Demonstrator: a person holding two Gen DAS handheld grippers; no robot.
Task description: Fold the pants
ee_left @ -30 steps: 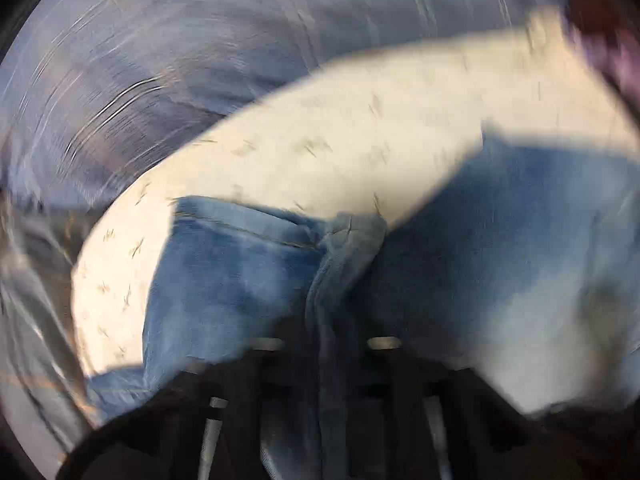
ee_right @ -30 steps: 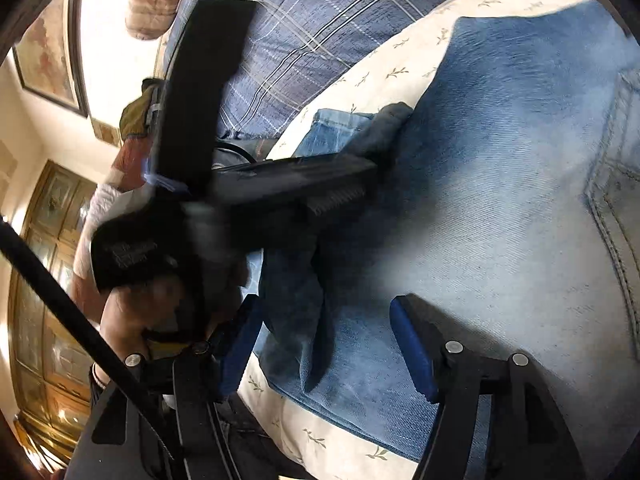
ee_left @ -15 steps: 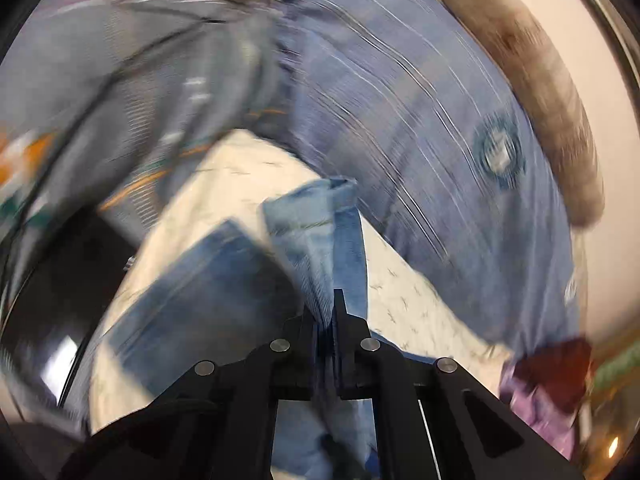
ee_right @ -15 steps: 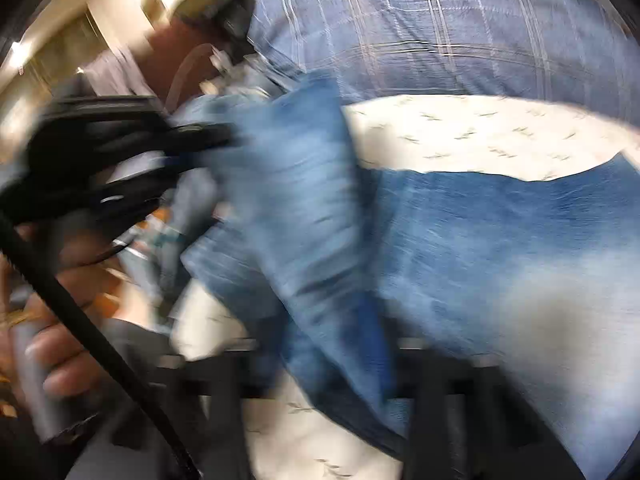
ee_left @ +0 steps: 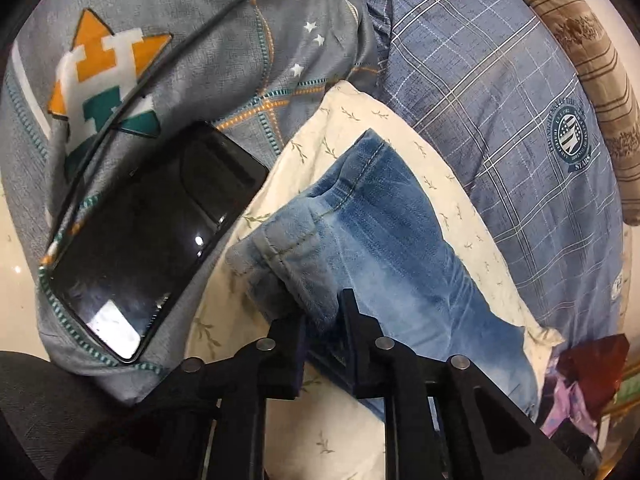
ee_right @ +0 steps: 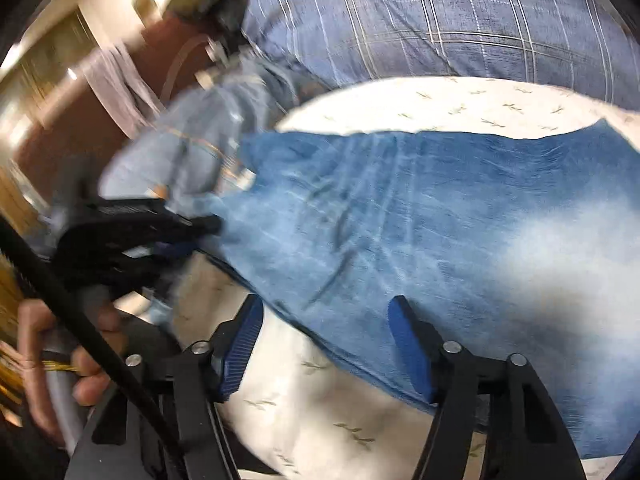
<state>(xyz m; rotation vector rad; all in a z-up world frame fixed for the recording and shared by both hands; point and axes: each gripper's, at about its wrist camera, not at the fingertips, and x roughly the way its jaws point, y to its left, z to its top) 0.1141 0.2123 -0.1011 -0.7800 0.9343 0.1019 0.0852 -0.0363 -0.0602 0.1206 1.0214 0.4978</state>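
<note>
Denim: one pair of pants (ee_left: 404,248), two claws.

A home bedroom: plaid bed sheet (ee_left: 500,92), sprigged pillow (ee_left: 348,120), striped bolster (ee_left: 580,48).

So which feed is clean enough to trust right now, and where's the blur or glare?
Left wrist view: sharp, with the jeans hem crisp between the left gripper fingers; white glare patches on the phone screen.
Right wrist view: motion-smeared on its left side, the left gripper blurred; the right gripper stays sharp, jaws apart.
</note>
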